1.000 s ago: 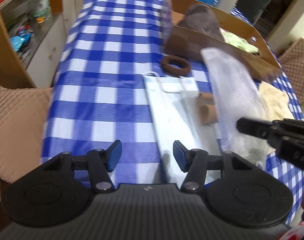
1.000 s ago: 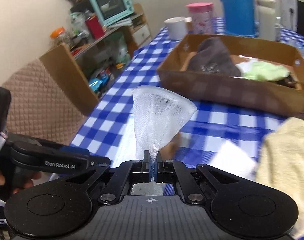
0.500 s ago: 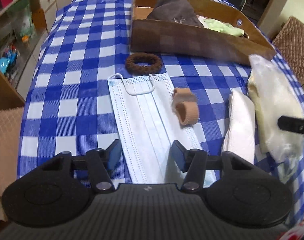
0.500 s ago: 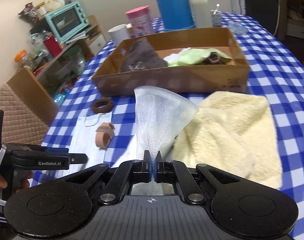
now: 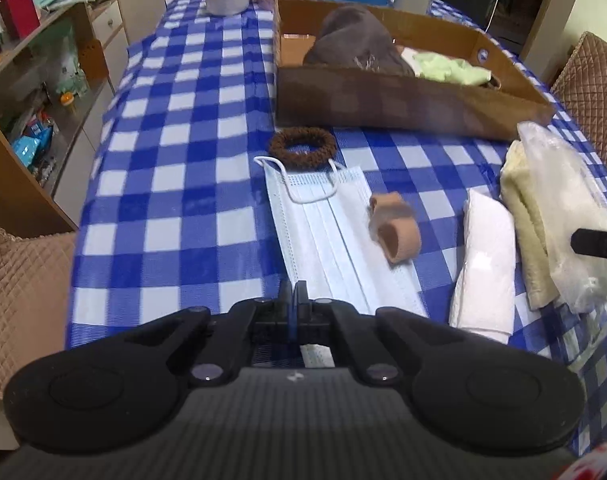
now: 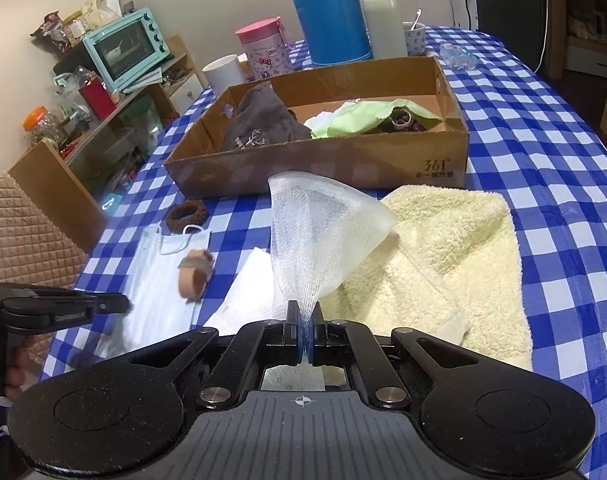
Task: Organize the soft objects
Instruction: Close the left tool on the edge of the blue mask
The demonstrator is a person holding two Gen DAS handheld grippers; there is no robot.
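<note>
Pointing steeply down at the checked tablecloth (image 5: 175, 184), the left gripper (image 5: 292, 289) sits at the near corner of the pale blue face mask (image 5: 335, 248); jaws have just been closing and now meet, w/ the mask's edge right at the tips, but whether any of it is pinched cannot be told. A sec ago they stood wide apart above the mask. A tan elastic band (image 5: 395, 232) lies on the mask, a brown scrunchie (image 5: 302, 147) just beyond it, touching the ear loop. To the right: a folded white cloth (image 5: 485, 264), then a cream towel (image 6: 443, 272). The right gripper (image 6: 304, 322), angled down, is clenched on a white gauze mesh (image 6: 323, 236) that fans upward from the pads, over the towel; same grip as before, but the view has swung from the shelf side toward the cardboard box (image 6: 323, 164), which holds a grey cloth (image 6: 263, 124) and a green cloth (image 6: 363, 118).
</note>
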